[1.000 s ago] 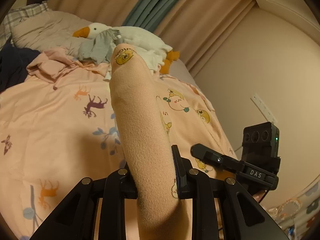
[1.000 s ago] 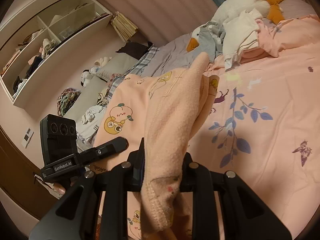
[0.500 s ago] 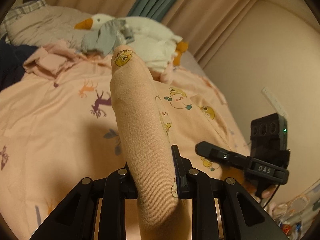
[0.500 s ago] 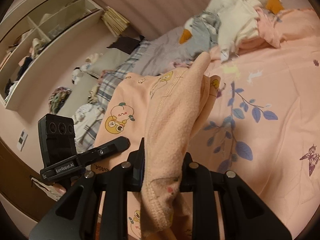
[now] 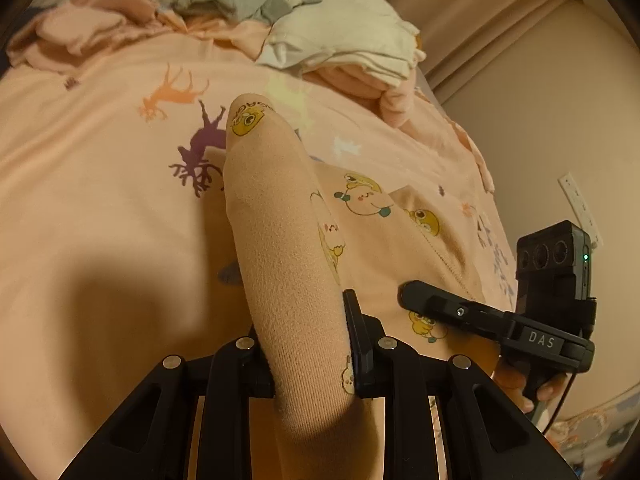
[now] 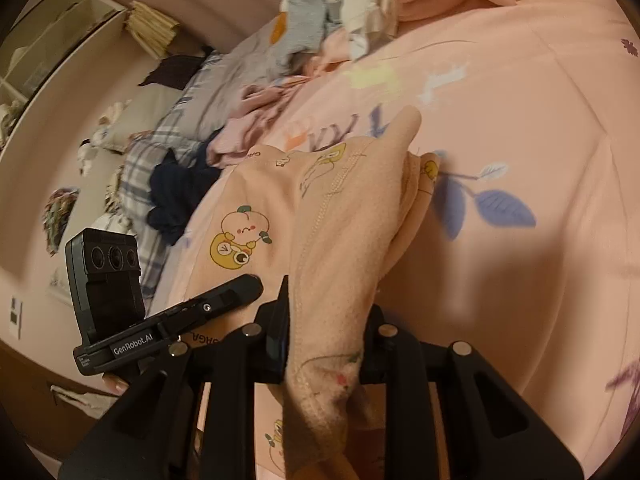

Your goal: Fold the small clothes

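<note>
A small peach garment with yellow cartoon prints (image 5: 280, 232) is stretched between both grippers above the pink bedspread (image 5: 100, 200). My left gripper (image 5: 308, 344) is shut on one bunched edge of it. My right gripper (image 6: 324, 336) is shut on the other edge, where the seam of the peach garment (image 6: 340, 220) shows. The right gripper also shows in the left wrist view (image 5: 496, 320), and the left gripper shows in the right wrist view (image 6: 168, 320). The cloth hides the fingertips.
A pile of unfolded clothes, white, grey and pink (image 5: 328, 36), lies at the far end of the bed (image 6: 360, 8). Dark and plaid fabrics (image 6: 172, 184) lie at the bed's left side. A wall (image 5: 560, 100) stands to the right.
Both grippers have tipped down and moved forward toward the bedspread with the garment still held. The clothes pile and the bed surface now look closer.
</note>
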A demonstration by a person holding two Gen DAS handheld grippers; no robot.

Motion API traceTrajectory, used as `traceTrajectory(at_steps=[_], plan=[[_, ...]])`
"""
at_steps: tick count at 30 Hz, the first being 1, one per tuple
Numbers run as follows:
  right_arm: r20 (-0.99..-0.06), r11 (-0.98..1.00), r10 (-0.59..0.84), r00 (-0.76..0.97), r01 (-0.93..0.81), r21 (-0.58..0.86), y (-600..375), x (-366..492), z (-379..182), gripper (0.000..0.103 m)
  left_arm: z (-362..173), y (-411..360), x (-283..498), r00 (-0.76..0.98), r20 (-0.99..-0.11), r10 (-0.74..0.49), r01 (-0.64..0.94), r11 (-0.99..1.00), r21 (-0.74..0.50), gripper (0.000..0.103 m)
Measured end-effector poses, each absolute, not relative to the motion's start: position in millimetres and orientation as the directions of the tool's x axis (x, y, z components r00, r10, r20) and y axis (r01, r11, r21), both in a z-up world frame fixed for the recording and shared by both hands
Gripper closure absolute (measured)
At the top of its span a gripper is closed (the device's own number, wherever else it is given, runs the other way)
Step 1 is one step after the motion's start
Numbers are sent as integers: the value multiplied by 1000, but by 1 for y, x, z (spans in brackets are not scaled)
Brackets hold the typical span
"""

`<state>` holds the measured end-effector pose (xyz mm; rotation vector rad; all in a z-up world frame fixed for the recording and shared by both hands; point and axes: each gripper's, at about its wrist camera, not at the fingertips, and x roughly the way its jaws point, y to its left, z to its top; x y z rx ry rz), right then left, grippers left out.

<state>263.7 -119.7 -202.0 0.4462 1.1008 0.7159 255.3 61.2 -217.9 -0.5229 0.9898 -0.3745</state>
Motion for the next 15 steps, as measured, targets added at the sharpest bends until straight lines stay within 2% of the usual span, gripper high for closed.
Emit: traceTrajectory(at_steps=[4, 5, 9, 12, 15], plan=[[-675, 723, 691, 260, -270, 636, -122, 279, -223, 79, -247, 65, 265, 460, -707, -537, 23, 803, -595, 78], [-679, 724, 689, 251, -258, 639, -123, 281, -229, 78, -251, 68, 263, 462, -700, -545, 20, 796, -605, 73], [-672, 718, 696, 253, -237, 654, -131, 282, -241, 73, -250, 84, 254, 454, -685, -570, 6, 770, -637, 70], [-698, 748, 663, 270, -223, 625, -139, 279, -234, 68, -234, 93, 241, 487, -725, -487, -5, 828, -560, 68], [-735, 797, 604, 309, -230, 558, -147, 272, -221, 68, -213, 98, 225, 530, -757, -382, -22, 886, -463, 69]])
